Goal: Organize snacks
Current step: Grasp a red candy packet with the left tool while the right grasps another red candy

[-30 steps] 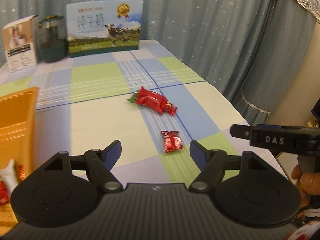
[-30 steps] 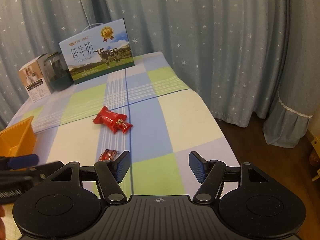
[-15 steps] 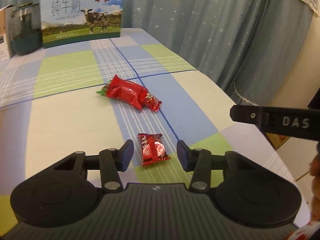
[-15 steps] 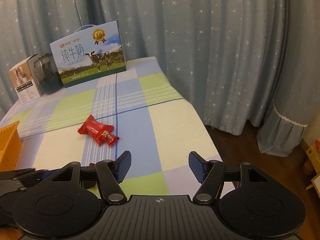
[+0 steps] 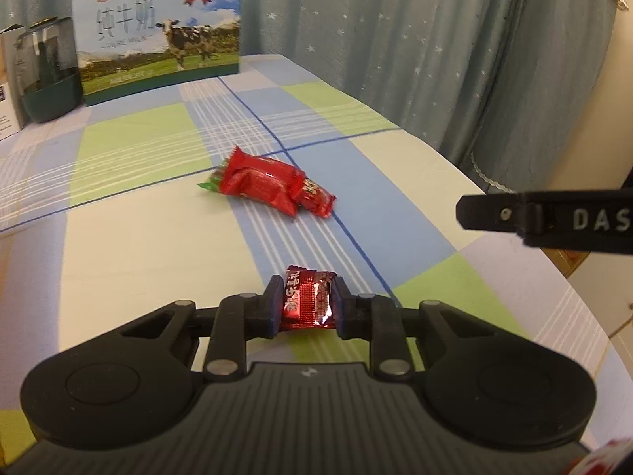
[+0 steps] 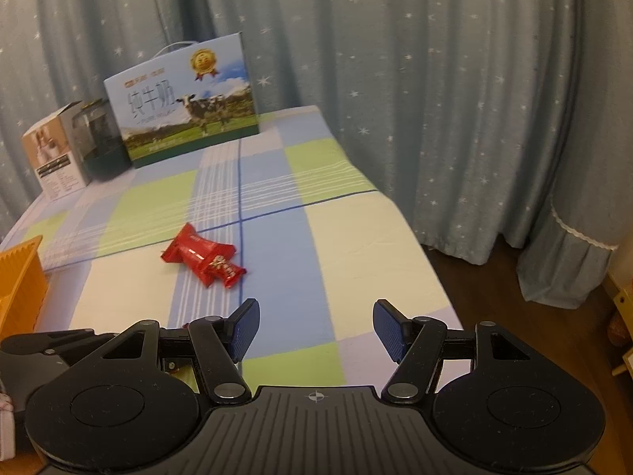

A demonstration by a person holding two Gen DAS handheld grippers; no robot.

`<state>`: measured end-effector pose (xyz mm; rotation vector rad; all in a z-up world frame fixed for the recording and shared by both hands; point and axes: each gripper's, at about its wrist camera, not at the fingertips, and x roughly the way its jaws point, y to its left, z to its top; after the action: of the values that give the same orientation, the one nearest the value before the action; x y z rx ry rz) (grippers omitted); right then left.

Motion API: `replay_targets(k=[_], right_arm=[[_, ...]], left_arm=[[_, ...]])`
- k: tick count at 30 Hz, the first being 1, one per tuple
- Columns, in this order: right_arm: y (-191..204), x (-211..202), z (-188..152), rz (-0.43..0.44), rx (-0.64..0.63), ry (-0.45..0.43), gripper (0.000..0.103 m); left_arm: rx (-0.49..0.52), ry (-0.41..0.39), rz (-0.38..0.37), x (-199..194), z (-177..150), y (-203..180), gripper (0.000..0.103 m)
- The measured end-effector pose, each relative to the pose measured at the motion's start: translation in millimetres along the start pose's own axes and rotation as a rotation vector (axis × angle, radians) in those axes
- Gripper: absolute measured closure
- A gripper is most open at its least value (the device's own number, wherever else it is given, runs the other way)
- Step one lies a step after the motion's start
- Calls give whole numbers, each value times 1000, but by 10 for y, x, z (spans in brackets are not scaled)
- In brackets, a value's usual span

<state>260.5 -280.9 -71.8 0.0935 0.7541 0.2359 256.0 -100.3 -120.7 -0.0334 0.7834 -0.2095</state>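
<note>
My left gripper (image 5: 307,304) is shut on a small red candy wrapper (image 5: 307,301), low over the checked tablecloth. Farther out lie a larger red snack packet (image 5: 257,184) and a smaller red one (image 5: 316,198) touching it; both also show in the right wrist view (image 6: 196,255), (image 6: 225,271). My right gripper (image 6: 315,328) is open and empty above the table's near right part; its finger (image 5: 514,217) shows at the right of the left wrist view. An orange basket (image 6: 19,277) stands at the left.
A milk carton box with a cow picture (image 5: 158,35) (image 6: 186,103), a dark green container (image 5: 49,71) and a white box (image 6: 51,158) stand at the table's back. Star-patterned curtains (image 6: 435,79) hang behind. The table's right edge (image 6: 431,273) drops to the floor.
My left gripper moved forward over the small red candy and closed on it. The right gripper stayed open and shifted a little.
</note>
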Motion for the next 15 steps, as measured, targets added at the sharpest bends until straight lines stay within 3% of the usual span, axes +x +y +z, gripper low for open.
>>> replay_targets(k=[15], right_arm=[[376, 600, 110, 167, -216, -2, 39]], left_arm=[[-87, -35, 84, -221, 88, 372, 80]])
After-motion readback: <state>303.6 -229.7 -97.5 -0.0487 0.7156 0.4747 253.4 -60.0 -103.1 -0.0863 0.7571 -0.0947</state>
